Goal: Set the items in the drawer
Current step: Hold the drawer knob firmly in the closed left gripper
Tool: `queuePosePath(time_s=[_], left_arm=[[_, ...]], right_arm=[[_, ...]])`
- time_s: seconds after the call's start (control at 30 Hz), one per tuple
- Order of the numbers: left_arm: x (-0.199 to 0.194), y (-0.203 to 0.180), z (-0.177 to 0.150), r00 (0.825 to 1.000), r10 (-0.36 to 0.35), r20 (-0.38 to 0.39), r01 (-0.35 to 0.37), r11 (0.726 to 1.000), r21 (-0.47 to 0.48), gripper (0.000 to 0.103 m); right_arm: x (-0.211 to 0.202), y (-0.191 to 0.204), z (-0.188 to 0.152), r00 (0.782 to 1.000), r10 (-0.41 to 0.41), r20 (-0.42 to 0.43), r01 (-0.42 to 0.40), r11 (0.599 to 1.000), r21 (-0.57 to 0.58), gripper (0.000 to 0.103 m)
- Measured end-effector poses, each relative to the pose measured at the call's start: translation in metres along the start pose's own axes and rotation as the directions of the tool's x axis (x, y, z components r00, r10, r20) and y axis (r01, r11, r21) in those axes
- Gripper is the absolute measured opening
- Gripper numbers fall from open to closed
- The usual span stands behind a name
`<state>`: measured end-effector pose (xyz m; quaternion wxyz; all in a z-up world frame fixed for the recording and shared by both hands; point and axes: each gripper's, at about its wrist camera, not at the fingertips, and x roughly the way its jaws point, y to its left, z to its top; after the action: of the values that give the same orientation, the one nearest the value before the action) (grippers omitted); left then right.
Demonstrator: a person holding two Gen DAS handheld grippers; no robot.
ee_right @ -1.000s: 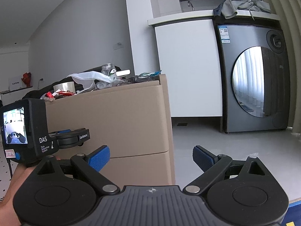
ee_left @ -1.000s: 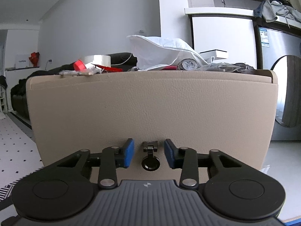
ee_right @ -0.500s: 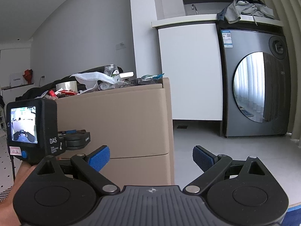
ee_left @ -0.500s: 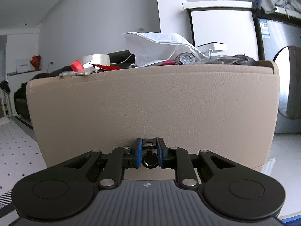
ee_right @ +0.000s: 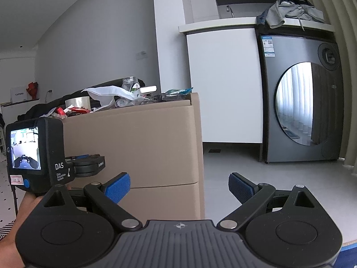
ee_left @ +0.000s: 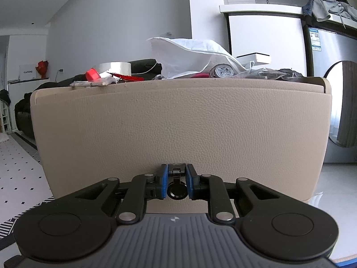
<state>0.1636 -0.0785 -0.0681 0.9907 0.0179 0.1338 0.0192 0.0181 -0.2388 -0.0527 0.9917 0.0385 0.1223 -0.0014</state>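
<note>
A beige leather-look drawer front point(ee_left: 178, 122) fills the left wrist view. At its lower middle hangs a small black ring pull point(ee_left: 176, 189), and my left gripper point(ee_left: 176, 182) is shut on it, a blue pad on either side. On top of the cabinet lies a pile of items: a tape roll point(ee_left: 116, 67), a red cap point(ee_left: 92, 74), a white plastic bag point(ee_left: 191, 53) and a small white box point(ee_left: 254, 58). In the right wrist view the same cabinet point(ee_right: 142, 147) stands to the left. My right gripper point(ee_right: 179, 186) is open in the air and holds nothing.
A grey washing machine point(ee_right: 303, 98) and a white counter unit point(ee_right: 225, 84) stand behind, with clothes point(ee_right: 290, 11) on top. A person's hand point(ee_right: 26, 203) holds the left gripper body point(ee_right: 33, 151) at the cabinet's front. Pale floor point(ee_right: 256, 167) lies to the right.
My left gripper went from open around the ring pull to shut on it, and has drawn back a little. The right gripper stayed open and barely moved.
</note>
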Motion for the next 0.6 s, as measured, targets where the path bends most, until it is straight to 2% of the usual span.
queuePosePath(time_s=[0.6], left_arm=[[-0.0055,0.0017,-0.0018,1.000,-0.007,0.006,0.007,1.000,-0.002,0.017]], right_arm=[[-0.0056,0.0017,0.0027,1.000,-0.004,0.008,0.004,1.000,-0.004,0.098]])
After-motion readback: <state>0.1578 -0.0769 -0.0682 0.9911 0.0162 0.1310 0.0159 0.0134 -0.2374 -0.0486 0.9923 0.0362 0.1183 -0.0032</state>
